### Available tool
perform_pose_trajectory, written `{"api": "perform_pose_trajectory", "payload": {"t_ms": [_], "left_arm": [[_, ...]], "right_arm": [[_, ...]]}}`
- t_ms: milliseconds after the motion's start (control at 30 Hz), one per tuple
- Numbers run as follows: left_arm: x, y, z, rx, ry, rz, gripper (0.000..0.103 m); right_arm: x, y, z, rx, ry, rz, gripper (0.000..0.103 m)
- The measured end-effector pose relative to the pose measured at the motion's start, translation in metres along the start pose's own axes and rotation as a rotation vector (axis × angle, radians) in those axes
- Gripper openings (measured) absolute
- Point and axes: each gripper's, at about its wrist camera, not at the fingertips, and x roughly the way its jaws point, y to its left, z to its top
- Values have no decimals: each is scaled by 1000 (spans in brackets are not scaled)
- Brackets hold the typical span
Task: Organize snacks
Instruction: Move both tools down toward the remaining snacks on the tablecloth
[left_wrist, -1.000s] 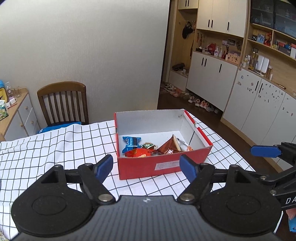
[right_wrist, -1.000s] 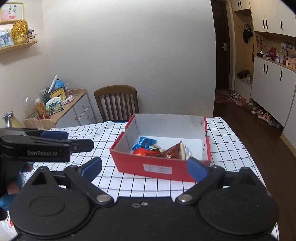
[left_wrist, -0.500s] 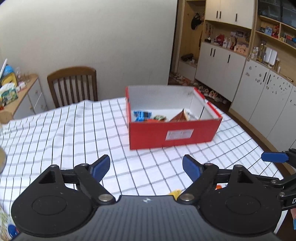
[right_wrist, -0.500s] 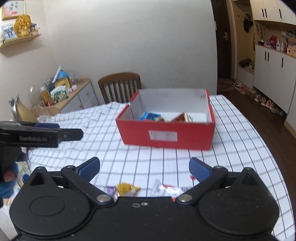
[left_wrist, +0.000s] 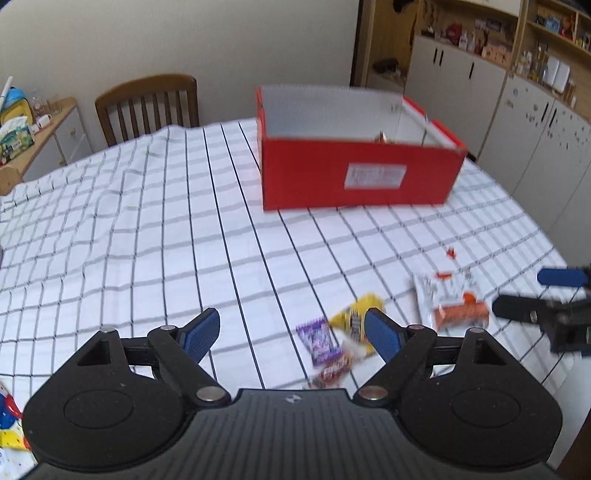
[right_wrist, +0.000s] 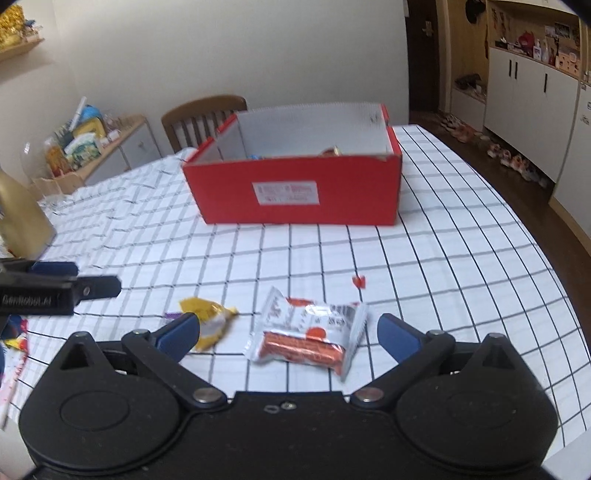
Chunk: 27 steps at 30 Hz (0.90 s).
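A red cardboard box (left_wrist: 354, 177) (right_wrist: 295, 192) with a white inside stands at the far side of the checked tablecloth; only the tips of the snacks in it show over its front wall. Loose on the cloth lie a white-and-orange packet (right_wrist: 306, 336) (left_wrist: 450, 299), a yellow packet (left_wrist: 354, 314) (right_wrist: 207, 314), a purple packet (left_wrist: 319, 339) and a small red one (left_wrist: 332, 369). My left gripper (left_wrist: 291, 328) hangs open just above the purple and yellow packets. My right gripper (right_wrist: 290, 330) is open, and the white-and-orange packet lies between its fingers, untouched.
A wooden chair (left_wrist: 147, 103) stands behind the table, and a low sideboard (left_wrist: 37, 125) with clutter is at the left. A gold bottle (right_wrist: 18, 214) stands on the table's left side. White cabinets (left_wrist: 517, 110) line the right wall. More bright wrappers (left_wrist: 7, 417) lie at the near left.
Both grippers have come down toward the tablecloth. The box has slid up and away in both views, its contents now hidden behind its front wall, and the loose packets have come into view.
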Motion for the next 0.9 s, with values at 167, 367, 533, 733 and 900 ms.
{"api": "perform_pose_trajectory", "payload": {"t_ms": [167, 367, 533, 733, 900], "left_arm": [[15, -3, -16, 9, 49, 5, 86], [28, -8, -23, 43, 75, 11, 86], [37, -15, -30, 70, 106, -26, 86], [48, -21, -38, 102, 114, -29, 85], [53, -25, -40, 138, 110, -30, 75]], "right_arm": [[19, -3, -4, 49, 30, -31, 103], [48, 0, -4, 50, 84, -46, 103], [65, -1, -3, 77, 110, -89, 103], [81, 2, -3, 87, 154, -108, 103], [89, 5, -4, 82, 173, -130, 103]]}}
